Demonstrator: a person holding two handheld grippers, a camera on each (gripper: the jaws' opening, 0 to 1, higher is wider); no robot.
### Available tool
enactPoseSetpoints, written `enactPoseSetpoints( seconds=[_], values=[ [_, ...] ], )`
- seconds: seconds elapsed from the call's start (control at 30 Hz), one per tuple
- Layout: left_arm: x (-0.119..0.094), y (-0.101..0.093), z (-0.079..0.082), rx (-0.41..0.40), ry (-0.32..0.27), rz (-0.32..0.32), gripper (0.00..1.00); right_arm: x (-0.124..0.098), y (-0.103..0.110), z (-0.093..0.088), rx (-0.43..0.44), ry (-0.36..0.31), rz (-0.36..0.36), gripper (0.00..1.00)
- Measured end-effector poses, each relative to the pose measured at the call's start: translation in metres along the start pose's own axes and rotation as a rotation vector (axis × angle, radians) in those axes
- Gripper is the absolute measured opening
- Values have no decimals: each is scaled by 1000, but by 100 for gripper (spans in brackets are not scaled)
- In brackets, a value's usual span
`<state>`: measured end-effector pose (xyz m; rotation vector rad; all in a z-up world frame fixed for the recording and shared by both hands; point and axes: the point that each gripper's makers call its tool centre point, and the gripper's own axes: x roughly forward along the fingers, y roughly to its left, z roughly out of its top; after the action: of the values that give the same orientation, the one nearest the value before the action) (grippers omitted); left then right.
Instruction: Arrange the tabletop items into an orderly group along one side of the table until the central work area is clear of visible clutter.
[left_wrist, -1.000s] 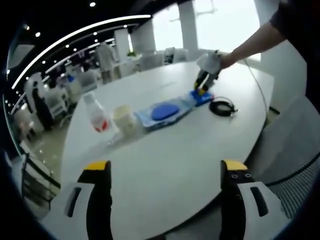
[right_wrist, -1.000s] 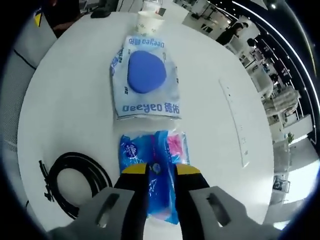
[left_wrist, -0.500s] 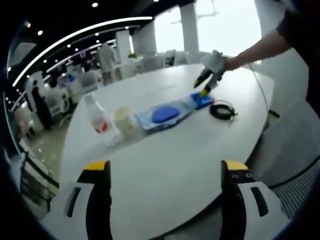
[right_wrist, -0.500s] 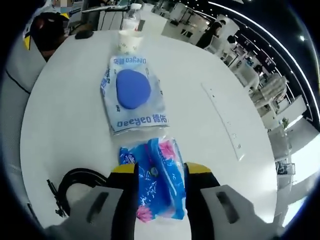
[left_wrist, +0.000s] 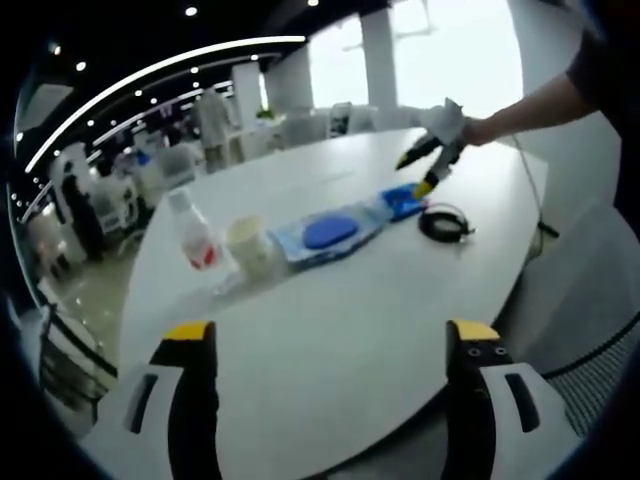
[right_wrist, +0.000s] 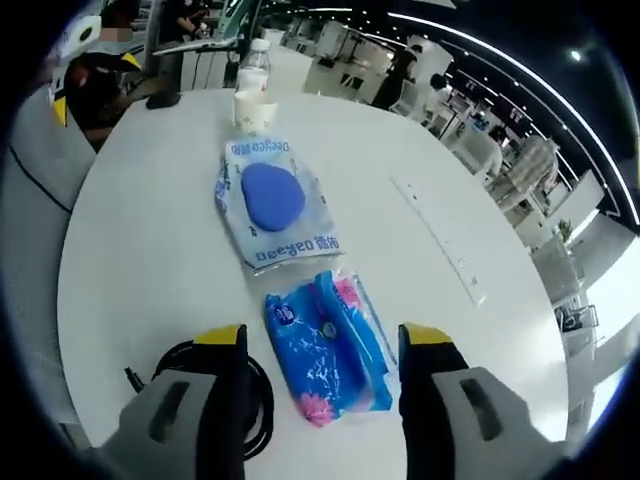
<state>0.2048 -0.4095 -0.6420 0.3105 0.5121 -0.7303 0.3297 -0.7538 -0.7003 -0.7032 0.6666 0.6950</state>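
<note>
Right hand-held gripper: jaws spread wide, holding nothing, raised above the tabletop. The blue tissue pack lies flat between and just beyond the two jaw tips, untouched by either. Its long axis runs slightly askew to the gripper's forward line, near end toward the right jaw, far end toward the wipes pack.

Beyond it the items form a row leading away from this gripper: the wipes pack with its blue oval lid, then the paper cup, then the clear bottle at the far end. A coiled black cable lies just left of the tissue pack, partly behind the left jaw.

Left hand-held gripper: jaws wide apart, empty, at the near edge of the tabletop, well apart from every item. In its view the same row runs left to right: bottle, cup, wipes pack, tissue pack, with the cable to the right.

Judgement: the right gripper is far nearer the tissue pack and the cable; the cable sits out of line and probably needs attention next.
</note>
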Motion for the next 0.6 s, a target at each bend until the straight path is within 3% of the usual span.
enactPoseSetpoints(
  seconds=[0.3, 0.6],
  values=[
    [1, -2, 0, 9, 0, -8, 93, -13, 16, -6, -18, -3, 31, 67],
    [-2, 5, 3, 8, -16, 31, 100, -22, 56, -14, -80, 9, 148, 72]
  ],
)
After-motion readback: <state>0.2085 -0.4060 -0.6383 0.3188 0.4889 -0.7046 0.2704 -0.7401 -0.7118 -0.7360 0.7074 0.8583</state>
